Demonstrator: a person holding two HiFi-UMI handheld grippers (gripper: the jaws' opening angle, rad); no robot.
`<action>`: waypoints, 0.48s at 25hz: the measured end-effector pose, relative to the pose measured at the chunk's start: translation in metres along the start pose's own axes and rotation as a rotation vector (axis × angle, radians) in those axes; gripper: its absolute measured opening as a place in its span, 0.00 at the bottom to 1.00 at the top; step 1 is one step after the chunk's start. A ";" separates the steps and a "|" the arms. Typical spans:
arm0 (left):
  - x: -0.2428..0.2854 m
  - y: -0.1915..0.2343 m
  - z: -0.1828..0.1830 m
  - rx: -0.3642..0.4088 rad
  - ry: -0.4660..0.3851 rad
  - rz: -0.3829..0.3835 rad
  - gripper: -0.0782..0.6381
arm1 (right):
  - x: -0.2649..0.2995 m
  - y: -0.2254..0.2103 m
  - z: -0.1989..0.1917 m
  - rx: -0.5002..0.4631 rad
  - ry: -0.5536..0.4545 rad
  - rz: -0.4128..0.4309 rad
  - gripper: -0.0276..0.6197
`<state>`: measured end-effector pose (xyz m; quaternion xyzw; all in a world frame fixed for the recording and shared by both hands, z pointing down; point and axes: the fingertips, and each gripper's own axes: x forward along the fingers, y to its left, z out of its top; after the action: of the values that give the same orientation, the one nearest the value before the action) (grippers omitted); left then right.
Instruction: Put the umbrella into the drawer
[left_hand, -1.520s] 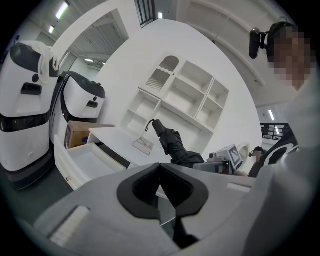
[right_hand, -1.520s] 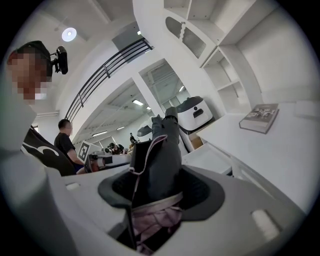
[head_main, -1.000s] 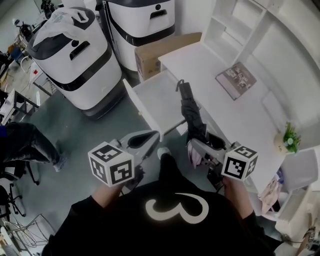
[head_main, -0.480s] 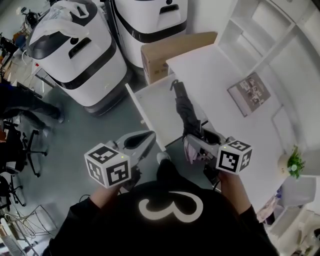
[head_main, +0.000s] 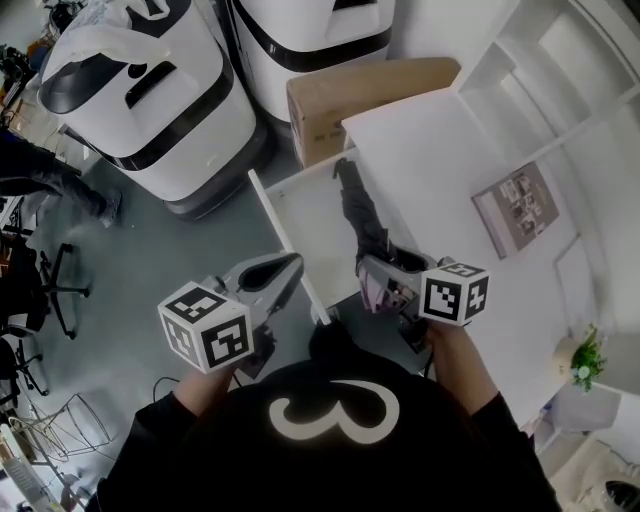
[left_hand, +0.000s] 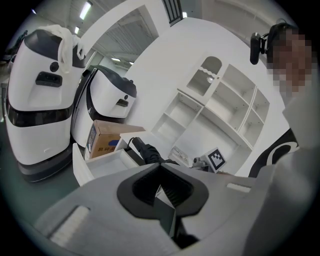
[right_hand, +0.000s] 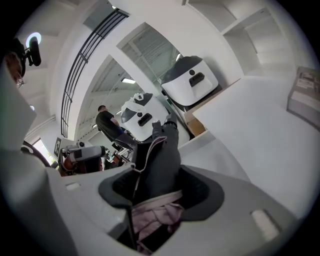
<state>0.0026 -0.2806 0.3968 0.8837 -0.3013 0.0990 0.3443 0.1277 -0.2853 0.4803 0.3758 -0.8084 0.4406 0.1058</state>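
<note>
The right gripper (head_main: 383, 277) has its jaws clamped on the folded black umbrella (head_main: 356, 205) at its near end (pink fabric bunches between the jaws). The umbrella extends away from the person above the open white drawer (head_main: 305, 215), alongside the edge of the white counter (head_main: 430, 160). The left gripper (head_main: 283, 268), jaws closed on nothing, sits near the drawer front, clear of the umbrella.
</note>
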 end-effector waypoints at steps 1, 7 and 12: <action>0.002 0.005 0.001 -0.005 0.002 0.004 0.12 | 0.008 -0.005 0.001 -0.001 0.012 -0.004 0.41; 0.012 0.034 0.001 -0.043 0.014 0.036 0.12 | 0.052 -0.035 -0.003 -0.024 0.106 -0.035 0.41; 0.016 0.054 0.000 -0.073 0.029 0.059 0.12 | 0.083 -0.060 -0.017 -0.005 0.179 -0.058 0.41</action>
<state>-0.0169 -0.3195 0.4332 0.8597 -0.3255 0.1107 0.3777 0.1091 -0.3343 0.5706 0.3581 -0.7855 0.4670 0.1915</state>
